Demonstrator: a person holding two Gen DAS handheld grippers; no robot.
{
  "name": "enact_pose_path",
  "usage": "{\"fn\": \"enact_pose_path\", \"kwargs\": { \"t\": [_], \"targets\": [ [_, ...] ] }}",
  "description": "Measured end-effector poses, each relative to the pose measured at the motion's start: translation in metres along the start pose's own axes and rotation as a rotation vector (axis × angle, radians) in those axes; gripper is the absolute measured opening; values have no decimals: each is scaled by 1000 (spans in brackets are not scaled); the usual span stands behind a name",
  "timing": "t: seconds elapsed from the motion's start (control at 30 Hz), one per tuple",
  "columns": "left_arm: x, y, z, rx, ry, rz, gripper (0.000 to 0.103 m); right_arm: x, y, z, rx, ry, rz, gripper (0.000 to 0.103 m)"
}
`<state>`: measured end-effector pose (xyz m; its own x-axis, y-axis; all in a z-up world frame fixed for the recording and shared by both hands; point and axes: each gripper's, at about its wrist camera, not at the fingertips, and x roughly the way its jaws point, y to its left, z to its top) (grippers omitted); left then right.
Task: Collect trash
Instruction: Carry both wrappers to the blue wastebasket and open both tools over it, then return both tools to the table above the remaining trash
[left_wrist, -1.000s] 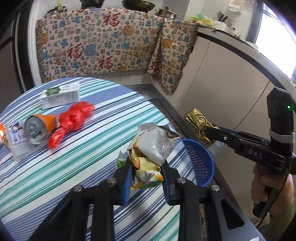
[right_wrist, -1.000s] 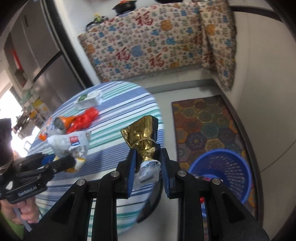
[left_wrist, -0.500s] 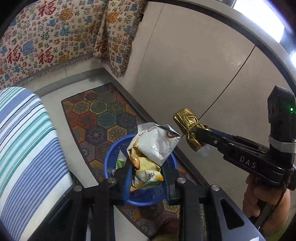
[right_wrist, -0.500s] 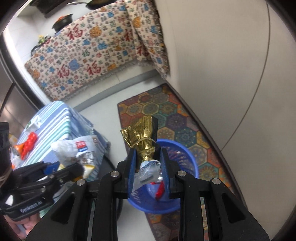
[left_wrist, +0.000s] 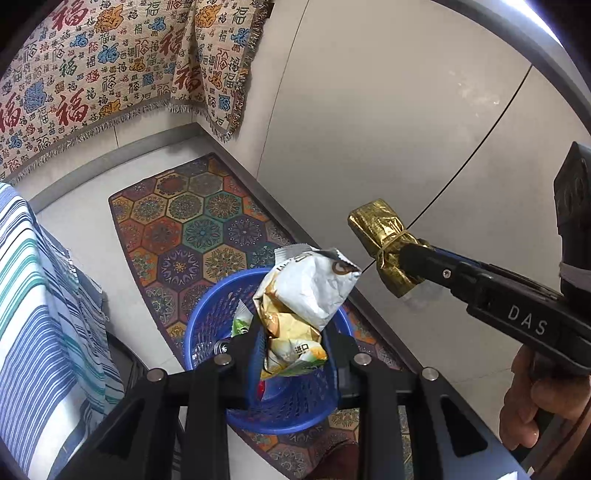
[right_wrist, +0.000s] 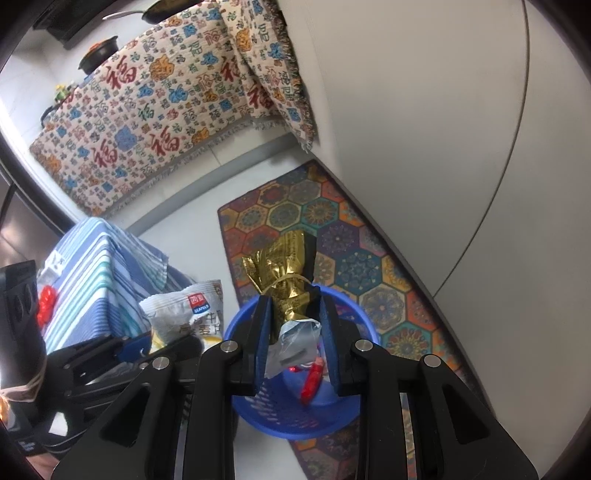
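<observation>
Left gripper (left_wrist: 291, 343): closed on a crumpled snack bag (left_wrist: 301, 295), white and yellow, held above the blue basket (left_wrist: 207, 325). The bag's lower end sits between the pads; its upper end flares free over the basket's far rim.

Right gripper (right_wrist: 295, 325): closed on a gold foil wrapper (right_wrist: 286, 275), tied at its waist by a thin band, with a bit of clear plastic (right_wrist: 295, 343) hanging below it. It too hangs over the basket (right_wrist: 258, 402). In the left wrist view the same wrapper (left_wrist: 384, 240) sticks out past the right gripper's fingertips, to the right of the snack bag and apart from it.

Basket: round, perforated wall, standing on a hexagon-patterned rug (right_wrist: 373, 266) on the floor. The rug's right edge runs along the white cabinet front (left_wrist: 406, 110); bare floor lies between the rug's left edge and the table.

Table: striped cloth (left_wrist: 33, 314), its edge just left of the basket. A red item (right_wrist: 46, 304) lies on it, partly cut off by the left gripper's body.

Basket contents: a red piece (right_wrist: 312, 380) and a can top (left_wrist: 221, 347), largely hidden behind fingers and held trash; the rest is hard to make out.

Background: patterned fabric (right_wrist: 155, 110) draped over a counter.
</observation>
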<state>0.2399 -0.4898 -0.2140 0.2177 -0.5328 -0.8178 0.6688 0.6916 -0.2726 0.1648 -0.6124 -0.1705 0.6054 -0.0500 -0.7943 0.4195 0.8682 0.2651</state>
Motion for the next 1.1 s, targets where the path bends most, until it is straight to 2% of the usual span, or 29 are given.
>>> {"fn": "enact_pose_path", "kwargs": {
  "t": [0.63,0.67,0.73,0.77,0.8,0.97,1.03,1.1],
  "targets": [
    [15,-7,8,15,19,14,31,8,-9,1,56,28,4,29],
    [15,-7,9,15,19,14,32,9,-10,0,61,30,5,32],
    [17,-7,9,14,21,16,44,10,-12,0,72,25,0,36],
    [18,-7,10,11,20,15,55,10,-14,0,81,22,1,39],
    [18,-7,11,7,18,10,59,11,-16,-1,89,24,8,43],
    [18,-7,13,3,16,8,59,7,-20,0,101,7,3,45],
    [13,-7,13,-3,9,16,59,2,-16,1,88,-9,-10,53],
    [1,-7,11,2,-5,27,59,-3,-10,2,68,-31,-29,70]
  ]
}}
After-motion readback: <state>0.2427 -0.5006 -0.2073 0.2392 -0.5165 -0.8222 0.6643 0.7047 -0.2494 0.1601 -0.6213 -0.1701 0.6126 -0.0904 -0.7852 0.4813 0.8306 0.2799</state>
